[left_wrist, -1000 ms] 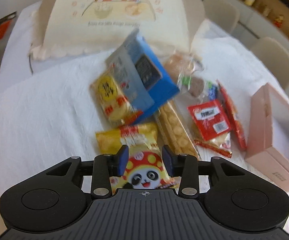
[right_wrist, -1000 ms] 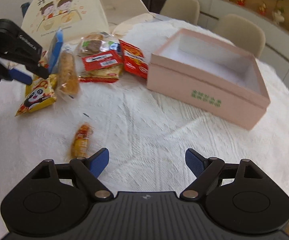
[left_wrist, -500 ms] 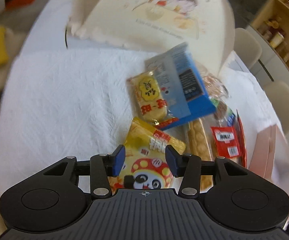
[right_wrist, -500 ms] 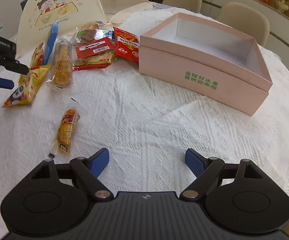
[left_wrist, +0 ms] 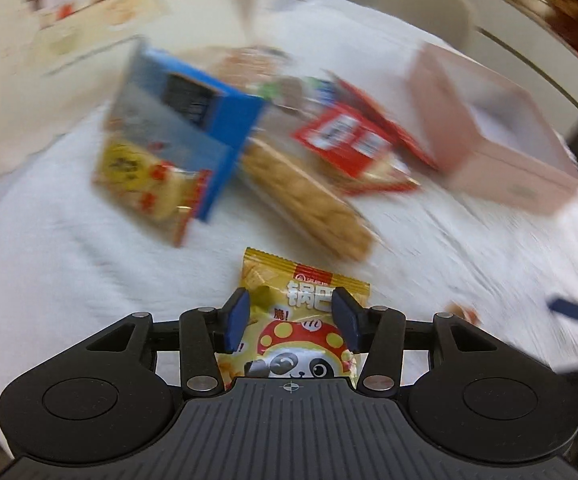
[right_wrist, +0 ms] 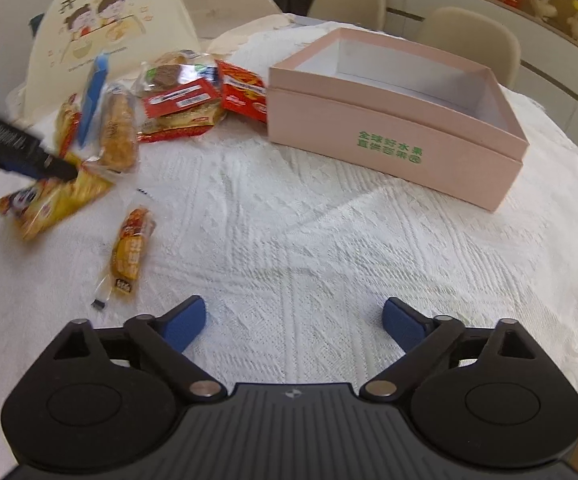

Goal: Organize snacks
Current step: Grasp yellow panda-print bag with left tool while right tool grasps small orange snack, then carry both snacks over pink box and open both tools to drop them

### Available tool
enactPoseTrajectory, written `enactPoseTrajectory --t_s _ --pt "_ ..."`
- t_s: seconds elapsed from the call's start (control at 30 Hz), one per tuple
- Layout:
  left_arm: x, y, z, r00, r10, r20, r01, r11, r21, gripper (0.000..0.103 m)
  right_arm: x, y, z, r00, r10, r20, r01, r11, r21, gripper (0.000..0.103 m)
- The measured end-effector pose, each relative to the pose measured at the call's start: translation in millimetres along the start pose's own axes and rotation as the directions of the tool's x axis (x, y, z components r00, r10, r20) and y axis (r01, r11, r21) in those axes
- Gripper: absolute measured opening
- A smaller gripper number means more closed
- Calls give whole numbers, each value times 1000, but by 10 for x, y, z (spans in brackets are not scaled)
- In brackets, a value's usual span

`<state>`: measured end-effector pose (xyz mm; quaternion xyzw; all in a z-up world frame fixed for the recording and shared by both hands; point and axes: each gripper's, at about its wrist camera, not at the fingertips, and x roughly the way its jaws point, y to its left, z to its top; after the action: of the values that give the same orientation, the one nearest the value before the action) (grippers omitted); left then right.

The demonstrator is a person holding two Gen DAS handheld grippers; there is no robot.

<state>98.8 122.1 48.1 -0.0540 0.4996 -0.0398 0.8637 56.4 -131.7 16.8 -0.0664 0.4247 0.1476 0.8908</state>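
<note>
My left gripper (left_wrist: 291,314) is shut on a yellow panda snack bag (left_wrist: 303,300) and holds it above the white tablecloth; the bag also shows in the right wrist view (right_wrist: 55,200), held by the left gripper (right_wrist: 63,170). An open pink box (right_wrist: 393,136) stands at the right; it also shows blurred in the left wrist view (left_wrist: 489,128). A small orange snack packet (right_wrist: 131,254) lies in front of my right gripper (right_wrist: 293,320), which is open and empty above the cloth.
A pile of snacks lies behind: a blue box (left_wrist: 193,120), a long biscuit pack (left_wrist: 305,200), red packets (right_wrist: 193,100). A cream food cover (right_wrist: 105,36) stands at the back left. Beige chairs (right_wrist: 469,40) ring the round table.
My left gripper has lifted the panda bag and swung right toward the pink box; its view is now blurred. My right gripper has stayed open and drifted slightly.
</note>
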Motion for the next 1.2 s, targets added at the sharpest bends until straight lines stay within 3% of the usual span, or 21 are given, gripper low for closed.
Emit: enactPoseTrajectory --t_s 0.17,0.3,0.4,0.43,0.53,0.63,0.7,0.8,0.93,1.03,1.1,1.13,1.2 --pt "-292 -118 -44 997 -50 55 41 988 148 50 -9 51 9 999 -40 -14 40 999 28 98" --pt "-155 -353 -163 998 -54 -20 57 951 303 51 -29 103 10 996 -79 -29 80 996 49 97" --pt "-67 -399 -243 999 -50 -3 48 939 340 68 -76 161 10 994 -100 -41 102 994 41 97" --pt "-28 -399 -218 998 -69 -4 66 943 327 75 -97 183 4 994 -104 -43 105 994 34 97" --pt "-119 -267 -175 991 -132 14 124 960 250 72 -185 273 -26 993 -112 -38 112 994 10 96" --pt "-204 -81 -142 994 -71 81 54 979 198 69 -284 404 -2 994 -112 -13 112 994 -9 96" --pt "-75 39 -101 996 -84 30 79 985 153 70 -338 516 48 997 -83 9 83 996 -15 96" --pt "131 141 -58 985 -172 -35 174 983 62 73 -329 673 170 1000 -6 13 6 1000 -9 96" --pt "167 73 -54 976 -212 -59 217 971 101 73 -175 840 275 999 -47 -9 47 999 2 93" --pt "123 -94 -148 984 -166 -64 176 956 234 74 -61 940 282 998 -64 -30 63 998 -31 78" --pt "91 -85 -176 985 -160 -63 171 953 252 72 -24 965 268 998 -60 -38 58 997 -41 55" --pt "82 -71 -189 985 -162 -63 173 955 241 69 -16 973 276 998 -51 -37 50 998 -41 49" --pt "20 3 -216 980 -190 -65 199 954 222 61 -30 976 307 999 -43 -28 42 998 -38 22"
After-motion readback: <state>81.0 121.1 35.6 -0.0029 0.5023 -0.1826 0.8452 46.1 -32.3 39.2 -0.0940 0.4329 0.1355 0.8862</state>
